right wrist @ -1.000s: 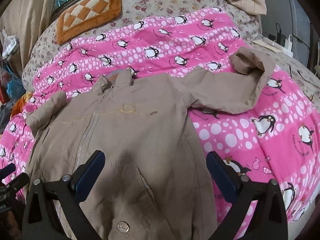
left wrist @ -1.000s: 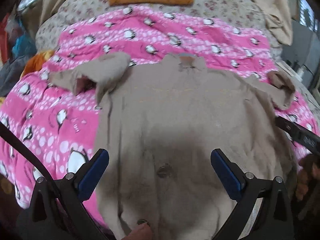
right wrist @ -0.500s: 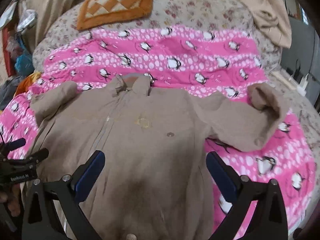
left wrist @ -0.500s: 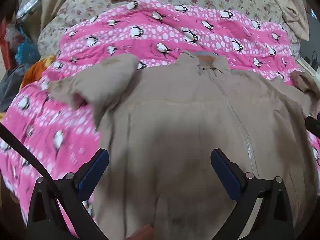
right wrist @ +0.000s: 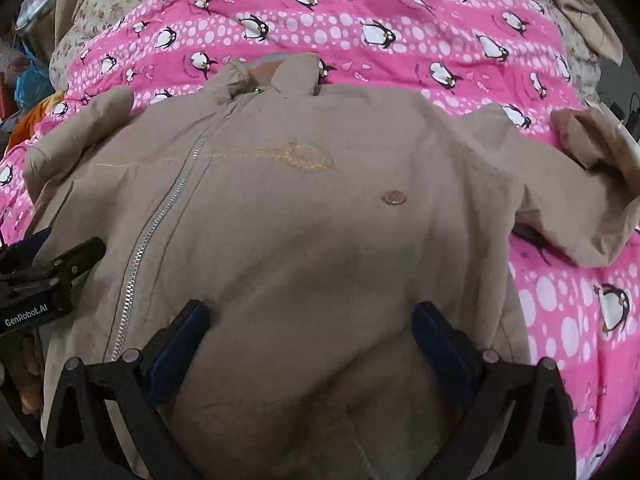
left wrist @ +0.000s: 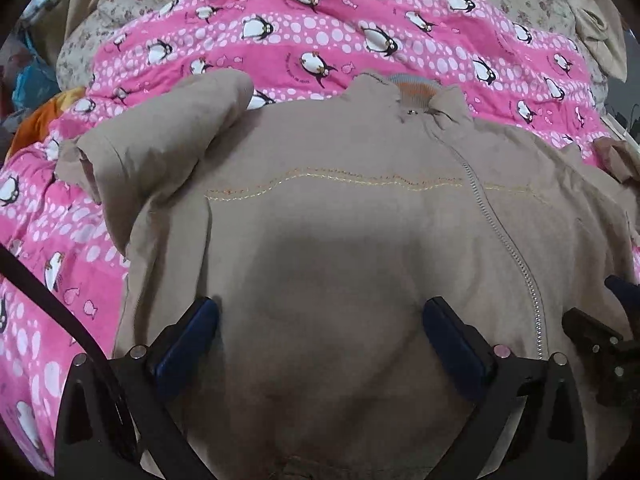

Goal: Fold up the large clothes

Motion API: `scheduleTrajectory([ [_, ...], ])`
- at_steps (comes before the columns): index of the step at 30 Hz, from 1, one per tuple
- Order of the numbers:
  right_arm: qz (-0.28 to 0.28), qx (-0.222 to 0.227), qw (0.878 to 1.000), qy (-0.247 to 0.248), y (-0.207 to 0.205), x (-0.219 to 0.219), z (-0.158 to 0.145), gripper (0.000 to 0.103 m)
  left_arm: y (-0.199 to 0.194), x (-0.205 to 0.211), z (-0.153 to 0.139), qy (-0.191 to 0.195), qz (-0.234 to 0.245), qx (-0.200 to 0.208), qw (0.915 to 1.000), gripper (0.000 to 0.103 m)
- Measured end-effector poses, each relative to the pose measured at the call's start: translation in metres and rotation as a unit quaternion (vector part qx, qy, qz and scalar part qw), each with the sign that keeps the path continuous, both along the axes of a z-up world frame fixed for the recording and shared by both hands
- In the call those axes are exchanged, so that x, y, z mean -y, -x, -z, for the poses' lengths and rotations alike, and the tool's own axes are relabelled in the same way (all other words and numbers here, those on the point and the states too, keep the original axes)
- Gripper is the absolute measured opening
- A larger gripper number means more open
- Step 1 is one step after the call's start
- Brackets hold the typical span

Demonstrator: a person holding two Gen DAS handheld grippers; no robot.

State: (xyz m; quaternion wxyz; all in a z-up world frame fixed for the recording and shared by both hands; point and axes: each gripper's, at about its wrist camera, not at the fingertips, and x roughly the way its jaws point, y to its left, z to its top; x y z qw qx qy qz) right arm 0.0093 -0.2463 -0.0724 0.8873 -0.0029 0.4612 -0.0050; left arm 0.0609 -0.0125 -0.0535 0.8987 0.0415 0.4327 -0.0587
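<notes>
While the left wrist view looks along its own fingers, the left claw (left wrist: 320, 344) hangs with its blue-padded jaws spread wide and nothing between them, low over the lower front of the beige zip-front padded jacket (left wrist: 360, 220). That jacket lies face up on the pink penguin-print quilt (left wrist: 320, 32) covering the bed, collar away from the camera, silver zipper (left wrist: 504, 248) closed down the front. Its sleeve on this side (left wrist: 160, 148) is bent back on itself beside the shoulder, cuff opening showing, rather than stretched out flat. At the right edge, part of the other tool just enters view. Spreading the garment front-up and zipped suits a fold made from the sides inward, and I judge the folding itself not yet started.

From the right wrist view, the right claw (right wrist: 308, 340) is likewise spread and empty, poised above the jacket's hem half, to the right of the zipper. A small round metal snap (right wrist: 394, 198) and faint yellow embroidery (right wrist: 308, 156) mark the chest. The far sleeve (right wrist: 580, 184) reaches out over the quilt and curls up at the cuff. At the left edge the left tool's black body shows, and a hand (right wrist: 28, 372) is partly visible beneath it. Both claws seem set side by side over the body, probably to choose grip points; the two rumpled sleeves look like the likely first targets.
</notes>
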Motion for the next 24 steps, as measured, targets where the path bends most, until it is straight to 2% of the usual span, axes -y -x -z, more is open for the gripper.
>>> scheduleTrajectory([
  [17,-0.002,0.021,1.000,0.013,0.0059,-0.0002,0.0031,0.103,-0.0022,0.0038,-0.0056,0.010,-0.013,0.006,0.9998,0.083],
  [24,-0.001,0.025,1.000,0.015,0.0076,-0.0017,0.0025,0.103,0.0007,0.0058,-0.0059,0.003,-0.011,0.012,0.9999,0.083],
])
